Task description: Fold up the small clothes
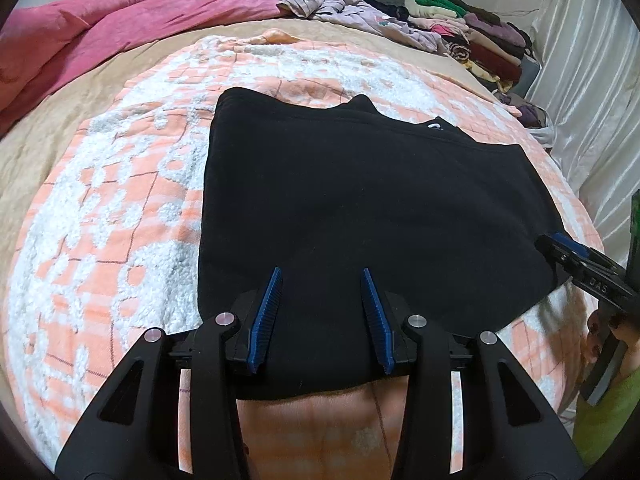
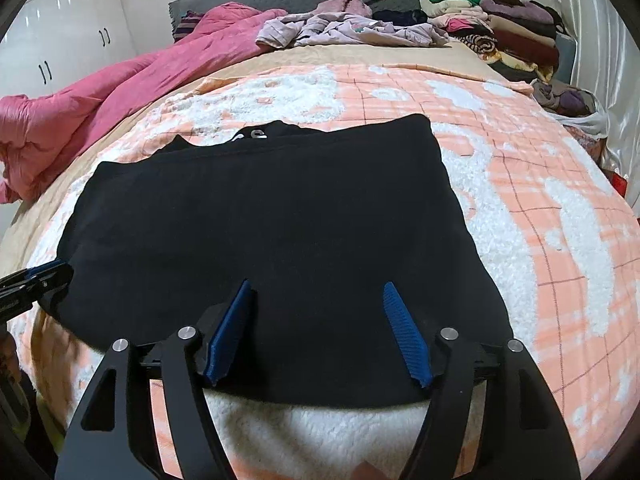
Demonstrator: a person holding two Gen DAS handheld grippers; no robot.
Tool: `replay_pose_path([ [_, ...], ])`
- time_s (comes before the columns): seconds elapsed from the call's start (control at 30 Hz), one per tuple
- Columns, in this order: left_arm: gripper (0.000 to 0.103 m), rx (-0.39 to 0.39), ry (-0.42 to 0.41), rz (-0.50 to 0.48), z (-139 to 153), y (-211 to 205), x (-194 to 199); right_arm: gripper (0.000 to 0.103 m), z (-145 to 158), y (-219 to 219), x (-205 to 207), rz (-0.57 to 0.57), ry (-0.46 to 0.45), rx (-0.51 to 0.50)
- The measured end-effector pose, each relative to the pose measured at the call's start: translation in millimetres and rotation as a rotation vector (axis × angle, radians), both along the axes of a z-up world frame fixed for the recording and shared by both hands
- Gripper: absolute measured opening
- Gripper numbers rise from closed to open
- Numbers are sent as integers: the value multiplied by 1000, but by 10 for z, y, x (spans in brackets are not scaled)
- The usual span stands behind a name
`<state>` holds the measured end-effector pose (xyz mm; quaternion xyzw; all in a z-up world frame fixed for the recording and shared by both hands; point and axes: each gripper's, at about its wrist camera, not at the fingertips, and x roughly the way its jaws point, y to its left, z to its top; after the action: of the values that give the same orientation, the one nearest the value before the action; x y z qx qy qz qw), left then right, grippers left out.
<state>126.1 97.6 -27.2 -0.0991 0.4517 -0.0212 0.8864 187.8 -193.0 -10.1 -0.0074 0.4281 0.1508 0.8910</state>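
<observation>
A black garment lies folded flat on a peach-and-white blanket spread over the bed, its near hem close to both cameras. The left tongs stand released over the garment's near edge, blue pads apart with only cloth below them, not pinched. The right tongs are also released, spread wider, over the same near edge further right; in the left view they show at the garment's right corner. A pink quilt is bunched at the far left. Loose lilac clothes lie at the far end, with a stack of folded clothes at the far right.
</observation>
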Motion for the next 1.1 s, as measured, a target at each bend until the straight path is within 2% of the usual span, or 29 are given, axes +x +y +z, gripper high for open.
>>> replay_pose_path([
  [0.17,33,3,0,2,16,-1,-14,78,38,-69,-87,-11,-2,21],
  [0.43,33,7,0,4,26,-4,-36,80,57,-119,-161,-21,0,18],
  [0.53,34,7,2,8,34,-9,-44,86,86,-117,-183,-20,-3,22],
  [0.8,48,1,-4,5,104,-31,-106,89,215,-121,-278,-9,-28,34],
  [0.87,54,3,-5,7,118,-28,-127,94,246,-114,-300,-6,-33,37],
  [1.1,76,1,-13,23,235,10,-212,96,378,-82,-397,12,-70,43],
])
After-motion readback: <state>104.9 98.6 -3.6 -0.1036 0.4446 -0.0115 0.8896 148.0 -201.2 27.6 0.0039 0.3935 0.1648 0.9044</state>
